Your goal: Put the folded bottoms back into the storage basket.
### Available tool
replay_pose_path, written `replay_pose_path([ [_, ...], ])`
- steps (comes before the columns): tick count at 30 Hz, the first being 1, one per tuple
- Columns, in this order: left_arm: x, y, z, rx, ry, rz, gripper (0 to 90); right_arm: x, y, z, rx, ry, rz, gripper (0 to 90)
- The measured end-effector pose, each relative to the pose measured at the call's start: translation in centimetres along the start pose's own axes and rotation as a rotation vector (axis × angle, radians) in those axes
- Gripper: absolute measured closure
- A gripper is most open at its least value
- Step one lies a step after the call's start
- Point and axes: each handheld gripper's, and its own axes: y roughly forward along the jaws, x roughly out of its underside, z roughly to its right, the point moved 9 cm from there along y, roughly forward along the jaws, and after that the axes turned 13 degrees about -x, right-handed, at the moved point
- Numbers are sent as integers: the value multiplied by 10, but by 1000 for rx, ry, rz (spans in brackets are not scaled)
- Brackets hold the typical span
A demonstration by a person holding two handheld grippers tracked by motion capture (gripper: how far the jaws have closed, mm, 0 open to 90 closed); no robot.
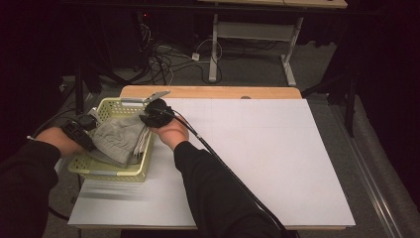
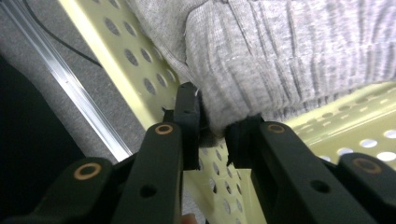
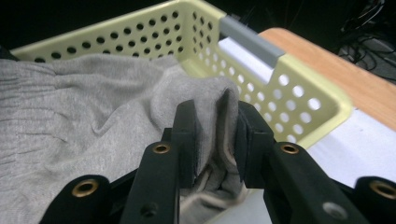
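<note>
White tabletop point(image 1: 257, 158) with a wooden far edge. Tangled cables point(image 1: 163, 59) on the grey floor beyond. Second desk's white legs point(image 1: 214, 49) behind.

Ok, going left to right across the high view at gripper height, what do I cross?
Left gripper → grey garment in the yellow basket → right gripper → bare white tabletop.
</note>
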Motion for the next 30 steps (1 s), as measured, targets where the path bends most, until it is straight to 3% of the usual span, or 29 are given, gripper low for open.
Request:
replay_pose_path([
  [3, 2, 2, 5, -10, 28, -11, 730, 2, 1, -1, 13, -7, -11, 718],
  [6, 5, 0, 6, -1, 26, -15, 730, 3, 0, 1, 18, 0, -13, 688],
  [8, 8, -2, 7, 9, 25, -17, 714, 2, -2, 2, 21, 20, -7, 602],
  [11, 12, -10, 9, 44, 14, -12, 615, 1, -9, 1, -17, 46, 11, 456],
  [16, 15, -18, 13, 65, -3, 15, 489, 10, -32, 0, -26, 27, 44, 315],
  [24, 3, -30, 19, 83, -47, 72, 354, 31, -64, -7, -40, 3, 80, 127],
  [27, -5, -34, 23, 79, -62, 92, 293, 37, -73, -9, -29, -10, 98, 4],
  [30, -14, -37, 29, 75, -64, 102, 237, 44, -81, -9, -20, -2, 111, 0],
])
